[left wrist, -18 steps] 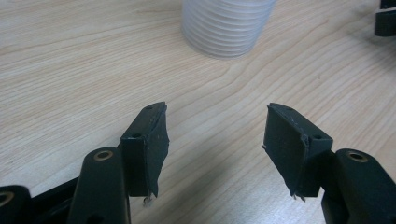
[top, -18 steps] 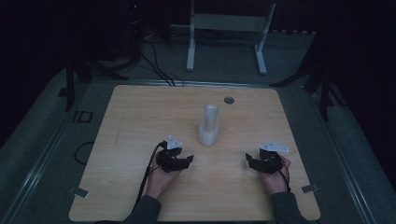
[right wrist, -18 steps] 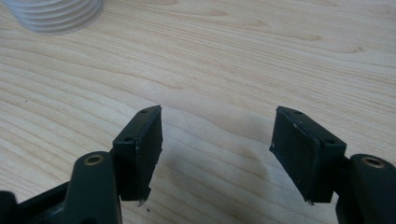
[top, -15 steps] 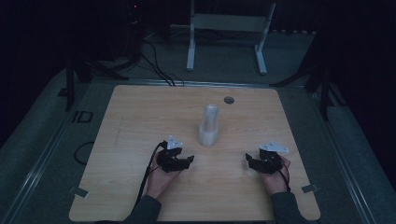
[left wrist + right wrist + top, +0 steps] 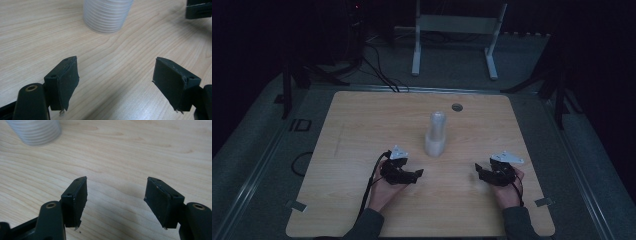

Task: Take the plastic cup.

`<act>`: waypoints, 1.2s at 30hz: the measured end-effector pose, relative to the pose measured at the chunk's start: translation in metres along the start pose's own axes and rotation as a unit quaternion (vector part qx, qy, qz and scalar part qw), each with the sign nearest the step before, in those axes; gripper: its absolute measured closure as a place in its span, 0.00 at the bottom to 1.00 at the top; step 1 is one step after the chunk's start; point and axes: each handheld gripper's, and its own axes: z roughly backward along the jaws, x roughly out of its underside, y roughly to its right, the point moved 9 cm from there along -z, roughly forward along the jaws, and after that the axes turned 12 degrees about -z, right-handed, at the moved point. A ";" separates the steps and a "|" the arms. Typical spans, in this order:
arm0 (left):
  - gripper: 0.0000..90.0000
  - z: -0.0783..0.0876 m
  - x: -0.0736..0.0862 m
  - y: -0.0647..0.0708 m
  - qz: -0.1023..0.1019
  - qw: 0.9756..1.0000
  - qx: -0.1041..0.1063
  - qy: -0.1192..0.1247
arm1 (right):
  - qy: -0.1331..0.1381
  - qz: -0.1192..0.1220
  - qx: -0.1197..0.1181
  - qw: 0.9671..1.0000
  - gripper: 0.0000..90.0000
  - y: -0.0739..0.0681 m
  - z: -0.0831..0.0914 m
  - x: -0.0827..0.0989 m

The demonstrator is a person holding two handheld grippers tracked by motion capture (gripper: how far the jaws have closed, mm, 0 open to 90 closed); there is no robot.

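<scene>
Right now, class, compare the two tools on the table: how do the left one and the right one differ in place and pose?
The left tool points right, toward the table's middle; the right tool points left. The left tool lies nearer the stack of plastic cups; the right tool sits farther off, by the table's right edge. Both are hand-held, low over the wood, jaws open with nothing between them.

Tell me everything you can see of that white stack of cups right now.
The stack of cups is translucent white plastic, nested upside down, with ribbed rims piled at its wider base and a rounded top. It stands upright on the wooden table, near the middle. Nothing touches it; both grippers sit apart on its near side.
</scene>
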 end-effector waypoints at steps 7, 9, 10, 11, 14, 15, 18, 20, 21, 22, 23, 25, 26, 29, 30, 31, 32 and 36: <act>0.38 0.004 -0.011 0.000 -0.026 1.000 0.002 0.013 | 0.003 0.010 -0.008 1.000 0.38 -0.008 0.003 -0.007; 0.38 0.004 -0.015 0.000 -0.033 0.999 0.001 0.015 | 0.005 0.010 -0.011 1.000 0.38 -0.009 0.004 -0.009; 0.41 0.004 -0.017 0.000 -0.038 0.999 0.004 0.019 | 0.010 0.009 -0.017 1.000 0.38 -0.012 0.007 -0.013; 0.43 0.004 -0.019 0.000 -0.042 0.999 0.001 0.021 | 0.011 0.007 -0.021 1.000 0.38 -0.013 0.008 -0.015; 0.46 0.003 -0.025 0.001 -0.051 0.998 0.009 0.020 | 0.017 0.006 -0.029 0.999 0.38 -0.017 0.011 -0.022; 0.48 0.002 -0.027 0.001 -0.049 0.999 0.012 0.020 | 0.019 0.008 -0.032 0.999 0.38 -0.019 0.012 -0.024; 0.48 0.000 -0.034 0.001 -0.051 0.998 0.014 0.021 | 0.021 0.019 -0.036 0.999 0.38 -0.025 0.014 -0.031; 0.49 0.000 -0.039 0.001 -0.058 0.998 0.010 0.028 | 0.024 0.025 -0.038 0.999 0.38 -0.029 0.015 -0.036; 0.49 0.000 -0.041 0.001 -0.060 0.998 0.007 0.031 | 0.026 0.028 -0.039 0.999 0.38 -0.030 0.016 -0.039; 0.48 0.000 -0.041 0.001 -0.060 0.998 0.007 0.031 | 0.026 0.028 -0.039 0.999 0.38 -0.030 0.016 -0.039; 0.48 -0.001 -0.044 0.001 -0.065 0.997 0.006 0.034 | 0.027 0.030 -0.040 0.998 0.38 -0.032 0.016 -0.041; 0.48 -0.001 -0.047 0.001 -0.068 0.997 0.005 0.039 | 0.031 0.035 -0.043 0.998 0.38 -0.036 0.018 -0.048; 0.48 -0.002 -0.048 0.001 -0.069 0.997 0.007 0.042 | 0.033 0.036 -0.043 0.998 0.38 -0.038 0.018 -0.050; 0.46 -0.003 -0.051 0.002 -0.067 0.997 0.010 0.044 | 0.038 0.034 -0.055 0.997 0.38 -0.043 0.021 -0.058; 0.45 -0.004 -0.052 0.001 -0.066 0.997 0.006 0.045 | 0.041 0.032 -0.061 0.997 0.38 -0.045 0.022 -0.060; 0.44 -0.005 -0.052 0.000 -0.068 0.997 0.000 0.042 | 0.044 0.031 -0.063 0.997 0.38 -0.047 0.023 -0.064; 0.42 -0.005 -0.053 -0.001 -0.068 0.997 -0.006 0.040 | 0.045 0.032 -0.064 0.996 0.38 -0.049 0.024 -0.067; 0.33 -0.009 -0.055 -0.004 -0.065 0.997 -0.020 0.036 | 0.052 0.042 -0.067 0.995 0.38 -0.055 0.026 -0.076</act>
